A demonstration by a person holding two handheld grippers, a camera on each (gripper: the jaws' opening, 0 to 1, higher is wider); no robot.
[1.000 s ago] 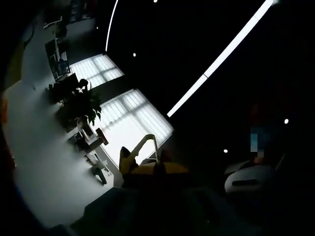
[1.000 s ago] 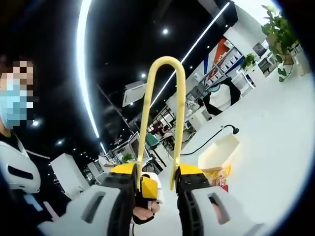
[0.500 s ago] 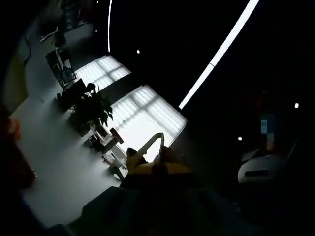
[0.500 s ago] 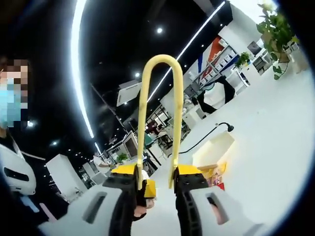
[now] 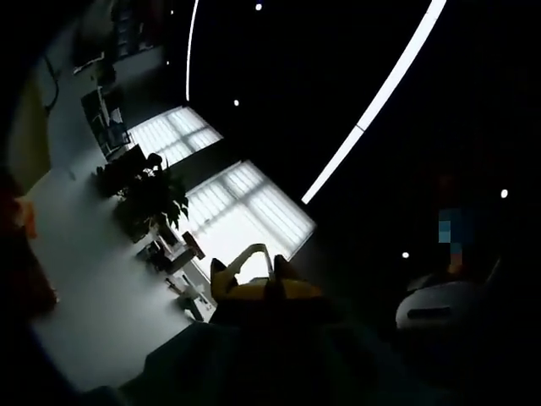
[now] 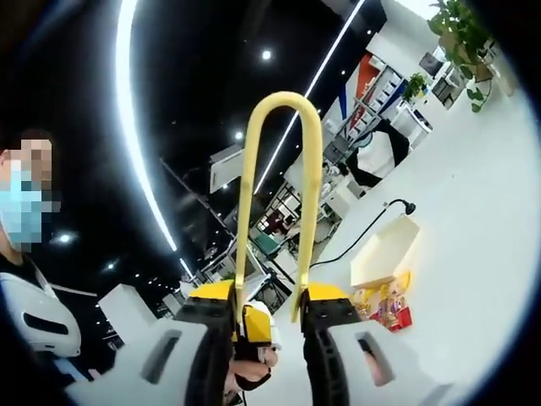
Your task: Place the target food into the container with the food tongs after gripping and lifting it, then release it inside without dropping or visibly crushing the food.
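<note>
White floor behind; tongs (image 6: 275, 203) w/ nothing gripped.

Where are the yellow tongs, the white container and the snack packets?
Tongs (image 6: 279, 106): right gripper view, on the top of the yellow loop, held in the right claw.
Container (image 6: 385, 254): right gripper view, on its pale side wall.
Snack packets (image 6: 385, 306): right gripper view, on the red-and-yellow wrappers beside the container.
</note>
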